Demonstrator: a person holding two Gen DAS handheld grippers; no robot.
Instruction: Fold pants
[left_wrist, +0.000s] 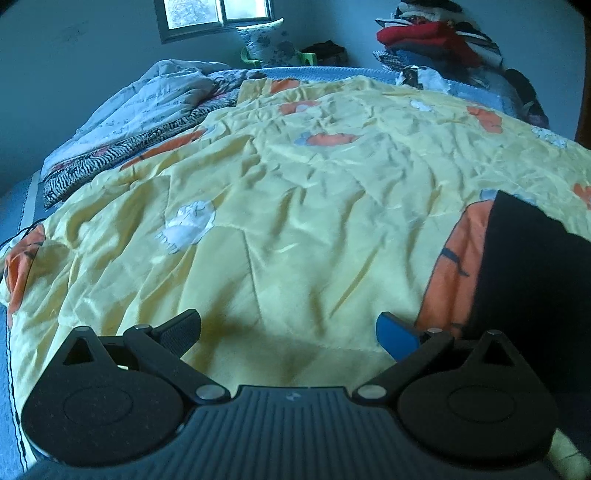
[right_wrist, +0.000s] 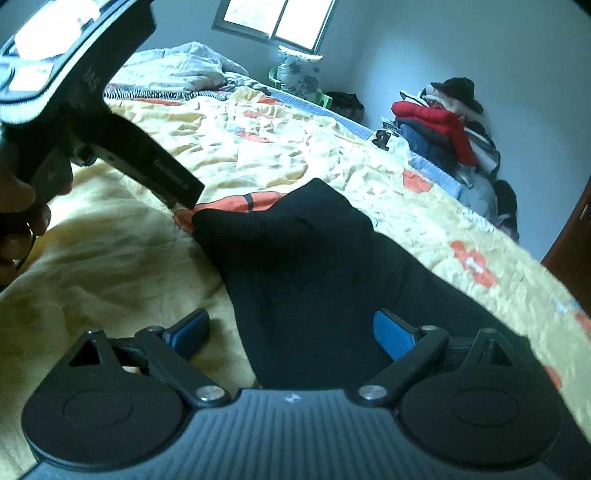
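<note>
Directly ahead of gaping right hand-held gripper: black pants.

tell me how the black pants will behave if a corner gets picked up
Probably floppy: the pants lie flat, following the yellow bedspread. A lifted corner would likely sag and trail. They may drag the wrinkled bedspread slightly. Both the right hand-held gripper and the left hand-held gripper are open.

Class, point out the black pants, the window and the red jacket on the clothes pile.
Black pants (right_wrist: 314, 258), right wrist view, middle of the fabric.
Window (left_wrist: 216, 13), left wrist view, the glass.
Red jacket (right_wrist: 432, 118), right wrist view, its body.
</note>
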